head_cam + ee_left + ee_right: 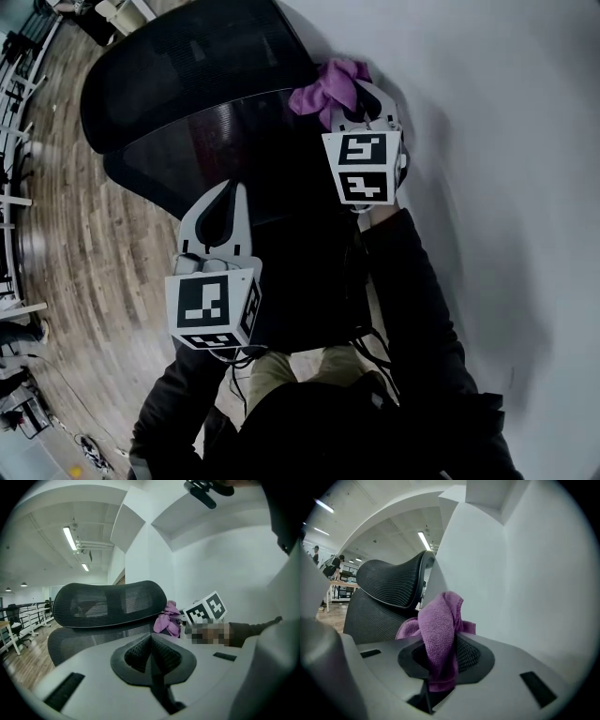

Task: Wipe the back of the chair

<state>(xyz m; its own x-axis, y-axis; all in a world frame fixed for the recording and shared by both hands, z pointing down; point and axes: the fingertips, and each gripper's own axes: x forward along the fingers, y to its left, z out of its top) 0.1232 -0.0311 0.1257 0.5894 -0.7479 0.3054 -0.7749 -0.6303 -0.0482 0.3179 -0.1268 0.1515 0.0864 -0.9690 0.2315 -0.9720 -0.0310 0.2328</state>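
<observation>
Here it is: the purple cloth [438,634] is pinched between the jaws of the right hand-held gripper [440,663], bunched and folded over on itself. It is held up at the right edge of the chair back [216,141], just below the headrest [187,66] and close to the white wall [506,141]. The left hand-held gripper [151,658] is seen pressed together on nothing, poised in front of the mesh.

The wipe is judged to be only starting. A flat face of the cloth should be laid on the mesh rather than the bunched tip. Light pressure is called for, since mesh gives, and strokes are best run across from this edge, top downward. The chair may roll on the wood floor [84,244], so it could be steadied with the empty gripper.

Contact between cloth and chair cannot be confirmed in any view. The lower back and seat are hidden in the head view behind the grippers and a dark sleeve [412,281].
</observation>
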